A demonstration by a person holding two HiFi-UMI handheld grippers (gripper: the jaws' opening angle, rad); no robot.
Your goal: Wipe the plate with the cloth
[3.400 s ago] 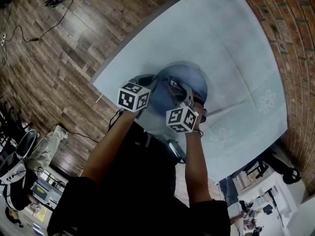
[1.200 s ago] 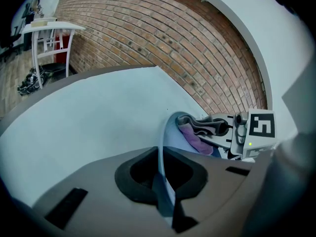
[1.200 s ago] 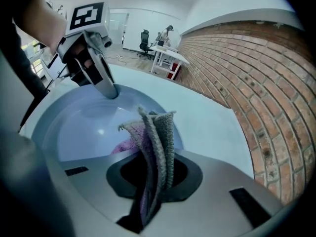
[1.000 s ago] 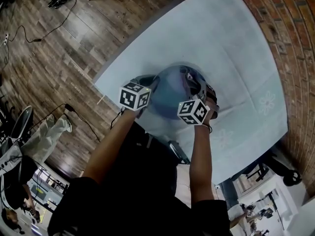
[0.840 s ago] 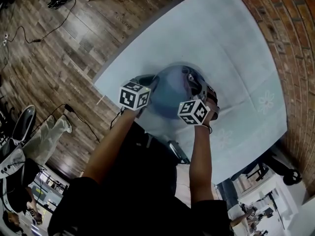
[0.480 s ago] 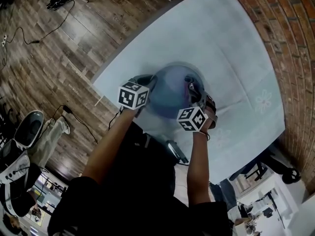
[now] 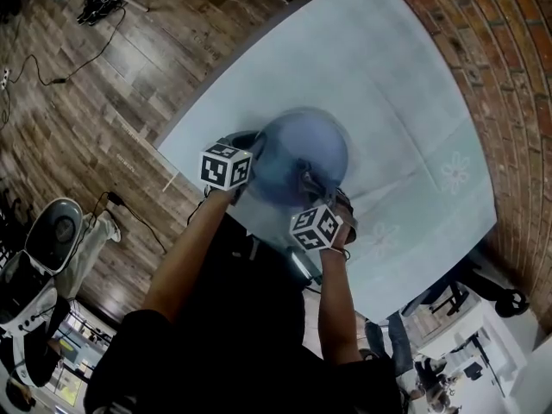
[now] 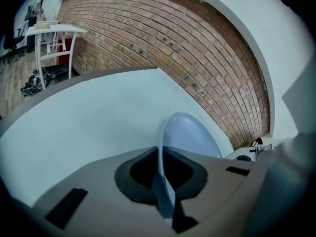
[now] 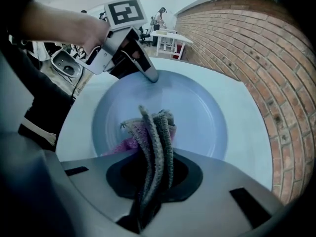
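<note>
Round pale-blue plate (image 9: 197, 117), glossy, shallow; bunched grey cloth (pink patch beneath) (image 9: 155, 132), resting against plate's inner face

Count: one plate (image 7: 297, 155), one cloth (image 9: 148, 130). Two tools, left tool (image 8: 165, 201) and right tool (image 9: 148, 204), each bearing one marker cube (image 7: 226, 166), two cubes all told. One table (image 7: 405, 102).
</note>
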